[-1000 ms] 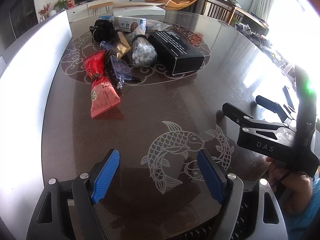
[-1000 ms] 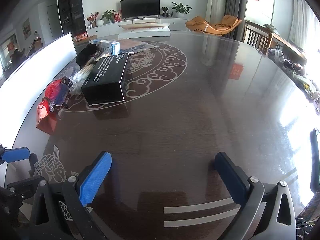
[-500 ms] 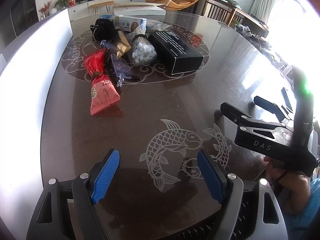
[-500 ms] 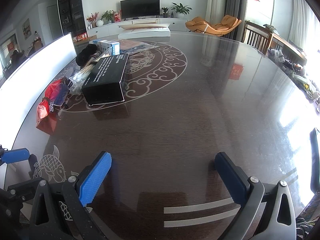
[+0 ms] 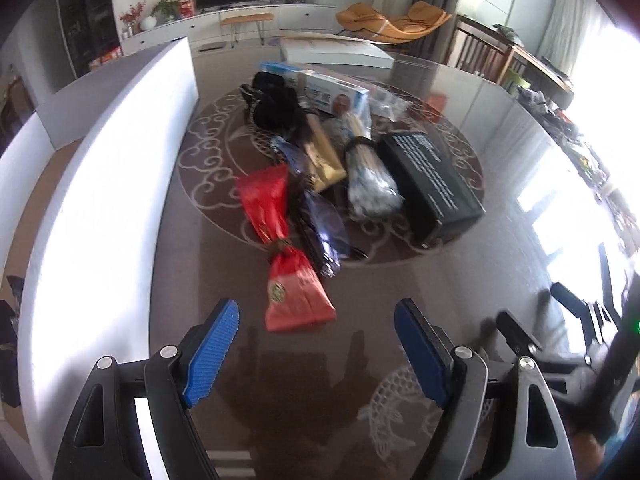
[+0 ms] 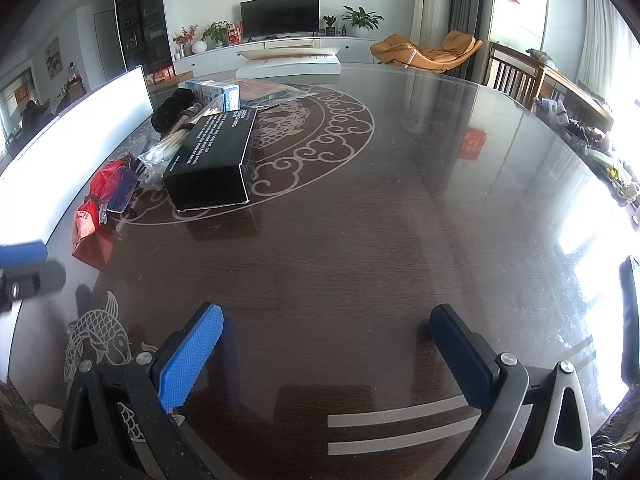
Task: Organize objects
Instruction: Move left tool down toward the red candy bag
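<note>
Left gripper (image 5: 316,354): jaws apart, empty, aimed at near red packet (image 5: 294,292), likely first pick; right gripper (image 6: 326,354): jaws apart, idle over bare worktop (image 6: 360,240).

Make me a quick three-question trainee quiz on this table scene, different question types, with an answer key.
1. True or false: the left gripper is shut on the red foil snack packet.
2. Which lies nearest the left gripper: A) the black rectangular cardboard box, B) the red foil snack packet, C) the light blue carton?
3. Fill in: the right gripper holds ____ between its blue pads.

Key: 1 false, its pads are apart and empty. 2 B. 3 nothing, it is open above the dark glossy table.
</note>
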A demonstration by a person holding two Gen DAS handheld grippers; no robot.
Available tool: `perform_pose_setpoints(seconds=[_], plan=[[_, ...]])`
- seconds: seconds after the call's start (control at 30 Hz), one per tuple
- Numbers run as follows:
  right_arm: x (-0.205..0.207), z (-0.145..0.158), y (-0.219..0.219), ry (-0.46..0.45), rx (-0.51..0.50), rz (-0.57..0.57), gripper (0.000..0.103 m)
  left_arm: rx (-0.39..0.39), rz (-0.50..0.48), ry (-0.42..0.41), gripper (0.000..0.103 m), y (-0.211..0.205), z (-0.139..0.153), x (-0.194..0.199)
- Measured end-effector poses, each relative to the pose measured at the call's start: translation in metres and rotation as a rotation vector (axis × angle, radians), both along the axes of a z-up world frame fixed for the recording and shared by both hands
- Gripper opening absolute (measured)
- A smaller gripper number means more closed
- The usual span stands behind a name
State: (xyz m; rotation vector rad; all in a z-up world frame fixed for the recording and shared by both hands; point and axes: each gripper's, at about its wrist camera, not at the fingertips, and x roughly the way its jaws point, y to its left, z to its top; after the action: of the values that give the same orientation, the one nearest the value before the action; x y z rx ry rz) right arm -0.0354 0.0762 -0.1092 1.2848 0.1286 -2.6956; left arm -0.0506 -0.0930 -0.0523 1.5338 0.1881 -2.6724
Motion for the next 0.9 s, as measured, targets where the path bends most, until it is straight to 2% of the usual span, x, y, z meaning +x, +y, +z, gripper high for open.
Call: perform_pose_setpoints(seconds=[0.07,0.2,0.3,0.4,0.43,0.5,0.57,0.7,0.77,0.83,0.9], plan=[[0.0,0.0,0.0,0.0,0.0,0.0,0.103,0.012,0.023,0.007,0.079,-0.008,0.001,-0.01],[0.0,0.0,0.0,0.0,0.0,0.0,0.103,-0.036,0.07,0.009,0.079,-0.022,-0.006,-0.032],[0.0,0.0,0.0,0.0,0.0,0.0,0.103,0.0,0.12,-0.004,0.079,-0.037,-0.018,-0.049],[0.0,0.0,0.0,0.0,0.0,-0.001,0.103,0.064,0.117,-0.019,0.079,-0.042,-0.03,-0.062],[0.0,0.0,0.0,0.0,0.0,-0.001,0.103,0.053,0.111,-0.003,0.08,-0.039,-0.03,-0.064],[0.0,-0.001,0.0,0.0,0.0,-0.001,0.103,0.032,0.063,0.008,0.077,-0.027,-0.032,-0.07],[0.0,-0.001,0.0,0.0,0.0,-0.001,0.103,-0.004,0.013,0.016,0.07,-0.009,-0.031,-0.07],[0.0,-0.001,0.0,0.001,0.0,-0.001,0.103,0.008,-0.134,0.026,0.069,0.032,-0.029,-0.056],[0.0,-0.001,0.0,0.001,0.0,-0.001,0.103,-0.013,-0.221,0.023,0.069,0.055,-0.029,-0.046],[0.0,-0.001,0.0,0.001,0.0,-0.001,0.103,-0.011,-0.251,0.009,0.069,0.065,-0.028,-0.038],[0.0,-0.001,0.0,0.001,0.0,-0.001,0.103,0.031,-0.232,0.001,0.069,0.06,-0.023,-0.031]])
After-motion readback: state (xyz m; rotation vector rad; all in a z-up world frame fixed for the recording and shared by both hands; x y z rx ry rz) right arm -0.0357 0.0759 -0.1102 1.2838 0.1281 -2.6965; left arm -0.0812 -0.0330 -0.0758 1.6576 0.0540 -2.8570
